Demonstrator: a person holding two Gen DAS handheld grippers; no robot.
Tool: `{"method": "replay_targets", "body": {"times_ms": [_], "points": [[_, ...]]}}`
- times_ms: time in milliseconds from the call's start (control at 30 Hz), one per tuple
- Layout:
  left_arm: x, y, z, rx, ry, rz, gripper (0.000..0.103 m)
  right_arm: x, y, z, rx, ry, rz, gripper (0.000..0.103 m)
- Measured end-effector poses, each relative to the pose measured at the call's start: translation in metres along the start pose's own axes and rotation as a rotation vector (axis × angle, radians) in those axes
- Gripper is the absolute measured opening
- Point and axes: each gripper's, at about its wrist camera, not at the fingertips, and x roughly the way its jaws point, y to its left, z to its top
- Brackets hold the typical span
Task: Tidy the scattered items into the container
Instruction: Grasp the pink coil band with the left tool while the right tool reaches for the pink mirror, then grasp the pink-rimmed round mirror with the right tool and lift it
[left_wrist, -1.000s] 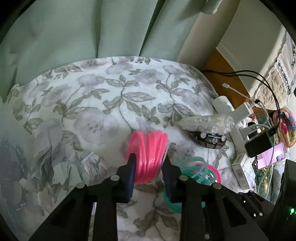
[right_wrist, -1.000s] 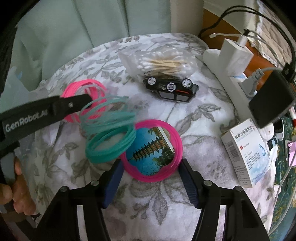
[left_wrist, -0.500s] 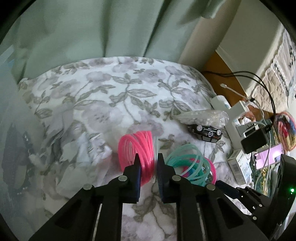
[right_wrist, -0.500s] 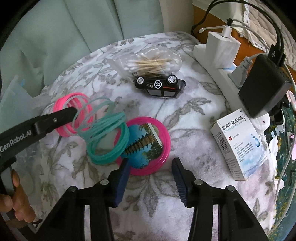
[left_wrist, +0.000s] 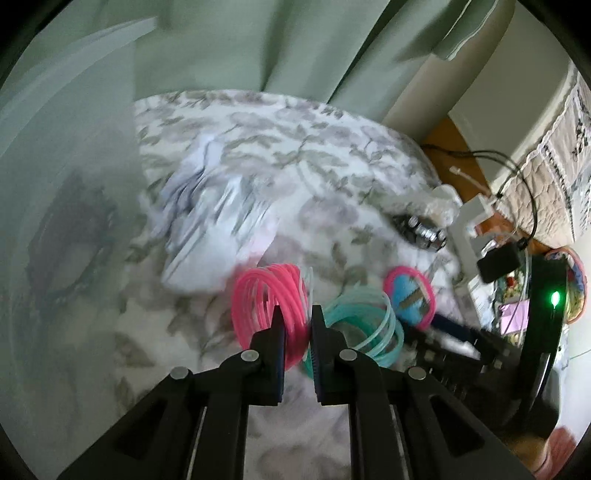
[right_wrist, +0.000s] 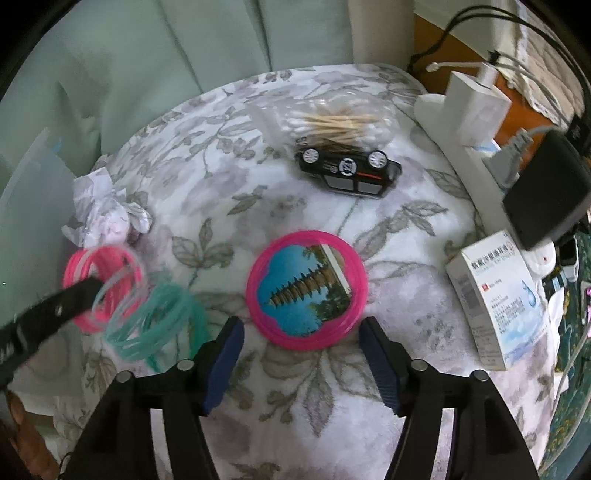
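Left tongs (left_wrist: 298, 325) pinch upright pink coil (left_wrist: 266, 299) (axis crosswise); teal coil (left_wrist: 364, 325) trails.

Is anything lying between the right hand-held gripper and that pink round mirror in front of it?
Nothing visible. The right hand-held gripper, its jaws opening, faces the pink mirror over bare floral cloth. The teal coil lies off to the left.

The round mirror (right_wrist: 306, 291) lies mid-worktop (right_wrist: 388, 236), the toy car (right_wrist: 349, 171) behind it. A medicine box (right_wrist: 498, 299) lies right; crumpled paper (right_wrist: 105, 214) lies left.
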Motion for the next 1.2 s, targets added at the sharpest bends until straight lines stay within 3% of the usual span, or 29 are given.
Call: {"method": "replay_targets", "body": {"times_ms": [433, 933, 1200], "points": [[0.010, 0.014, -0.012, -0.017, 0.038, -0.019, 0.015, 0.018, 0.022, 0.019, -0.067, -0.006, -0.102, 0.076], [0.030, 0.016, -0.012, -0.023, 0.078, 0.045, 0.028, 0.004, 0.004, 0.008, -0.002, -0.021, -0.072, 0.074], [0.031, 0.015, -0.013, -0.033, 0.053, 0.096, 0.028, -0.011, -0.013, -0.012, 0.028, 0.002, -0.059, 0.074]]}}
